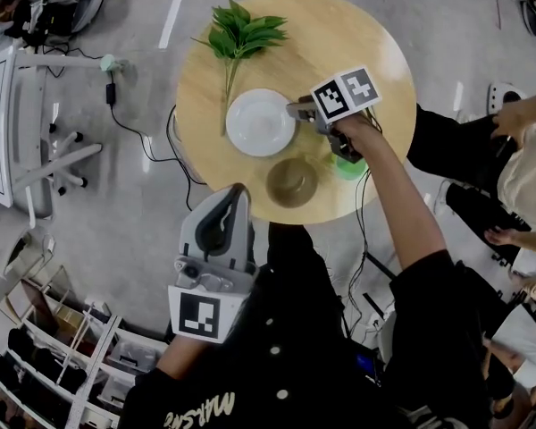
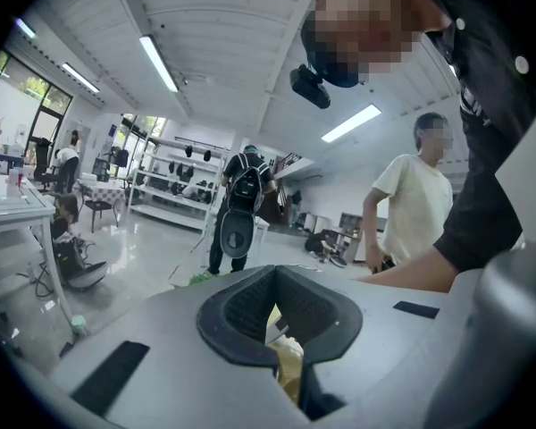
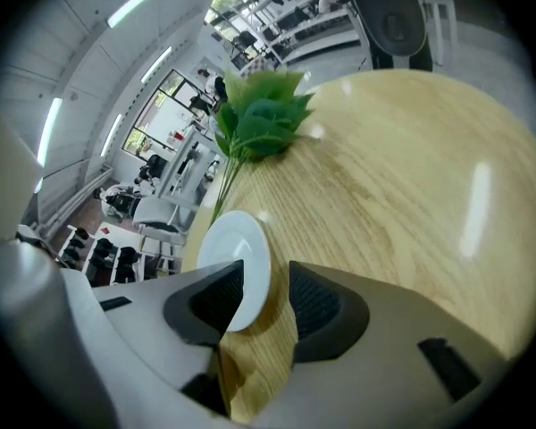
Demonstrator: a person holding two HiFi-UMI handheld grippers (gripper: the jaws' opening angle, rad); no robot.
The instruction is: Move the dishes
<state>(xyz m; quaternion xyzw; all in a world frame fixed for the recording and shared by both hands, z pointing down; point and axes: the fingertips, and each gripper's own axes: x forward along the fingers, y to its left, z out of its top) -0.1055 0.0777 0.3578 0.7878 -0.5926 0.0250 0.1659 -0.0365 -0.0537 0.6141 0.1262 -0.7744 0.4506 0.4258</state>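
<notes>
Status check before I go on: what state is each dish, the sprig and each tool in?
Right tool: open, jaws either side of the plate's rim.
Left tool: shut, empty, held off the table.
Plate: empty, flat on the table, not clamped.
Bowl: upright near the table's near edge, clear of both tools.
Sprig: lying flat beside the plate.
Green item: mostly hidden, state unclear.

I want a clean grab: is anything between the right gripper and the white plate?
Nothing visible stands in the way. The white plate's rim already lies between the right gripper's open jaws. The leafy sprig lies on the plate's other side and the brown bowl sits nearer the person, both outside the gap.
</notes>
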